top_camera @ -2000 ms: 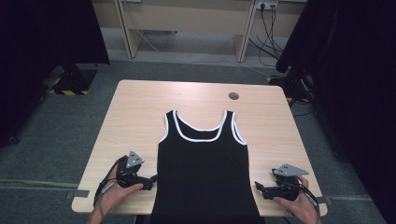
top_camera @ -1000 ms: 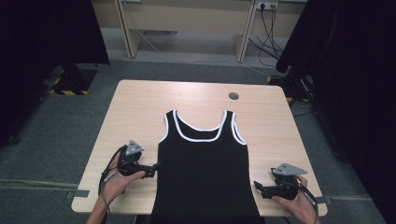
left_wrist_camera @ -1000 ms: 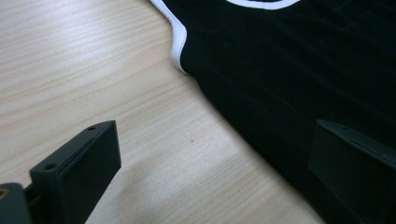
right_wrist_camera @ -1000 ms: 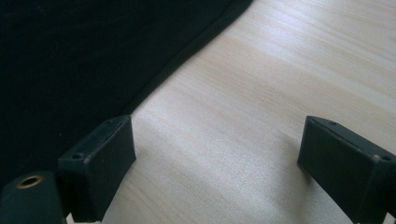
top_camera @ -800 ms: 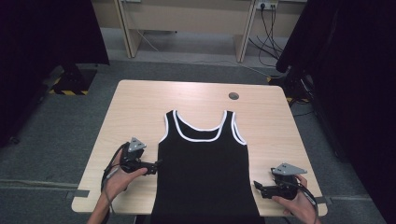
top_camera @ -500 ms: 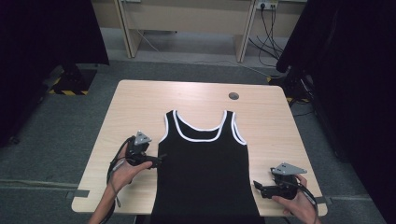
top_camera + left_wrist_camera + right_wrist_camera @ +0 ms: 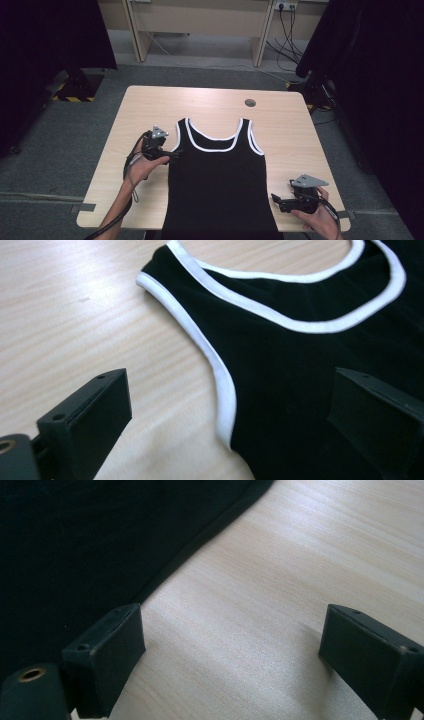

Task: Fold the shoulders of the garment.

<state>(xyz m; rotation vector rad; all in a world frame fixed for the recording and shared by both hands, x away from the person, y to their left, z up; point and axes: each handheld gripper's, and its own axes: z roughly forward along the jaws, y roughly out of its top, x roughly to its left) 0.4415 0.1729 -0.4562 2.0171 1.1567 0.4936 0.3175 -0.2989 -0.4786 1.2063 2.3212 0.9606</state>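
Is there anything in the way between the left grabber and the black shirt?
No. The left gripper has open jaws at the armhole of the black tank top; between them show bare wooden table and the top's white-trimmed edge.

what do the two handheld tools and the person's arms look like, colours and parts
Both the left tool and the right tool are black, each topped by a grey three-cornered plate, with two blocky black jaws bearing small holes. A dark cable trails from the left one along the forearm. The forearms are bare, with no sleeves in view.
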